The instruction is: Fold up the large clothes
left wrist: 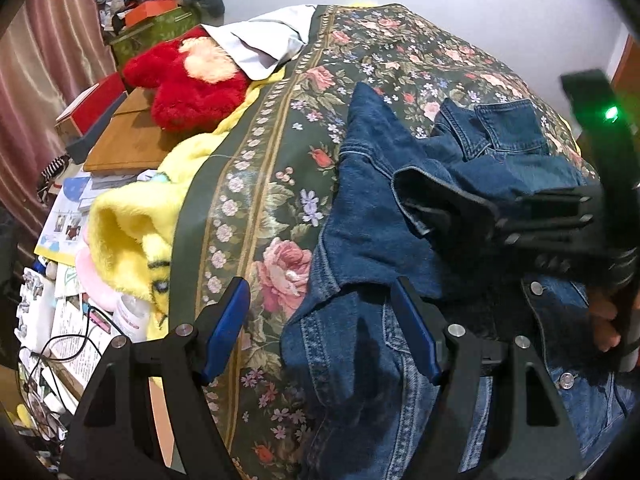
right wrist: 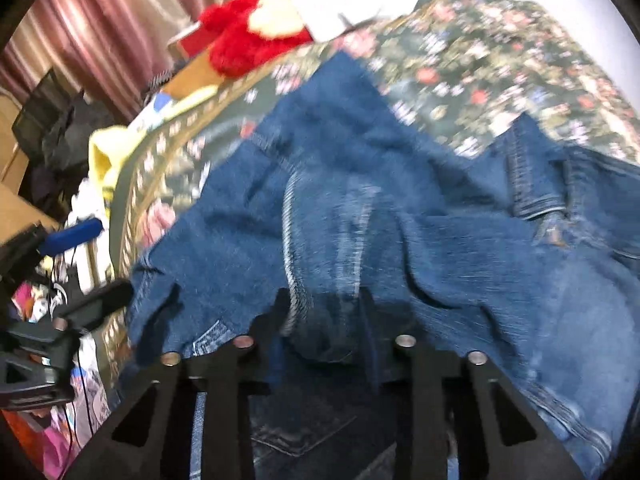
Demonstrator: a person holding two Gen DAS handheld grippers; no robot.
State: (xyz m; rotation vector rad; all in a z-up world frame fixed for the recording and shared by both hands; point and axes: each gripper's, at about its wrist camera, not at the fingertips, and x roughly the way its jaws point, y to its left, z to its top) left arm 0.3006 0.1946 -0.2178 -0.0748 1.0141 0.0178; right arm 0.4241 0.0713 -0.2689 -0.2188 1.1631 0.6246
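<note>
A blue denim jacket lies crumpled on the floral bedspread, its buttoned front toward me. My left gripper is open above the jacket's left edge, blue pads wide apart, with collar fabric and bedspread below the gap. My right gripper is shut on a raised fold of the denim jacket. The left wrist view shows it from the side, the right gripper pinching a sleeve-like fold lifted off the rest. The right wrist view is blurred.
A red plush toy, a yellow plush and a white pillow crowd the bed's left side. Beyond the edge is a cluttered surface with books and cables, then a pink curtain. A person's fingers show at right.
</note>
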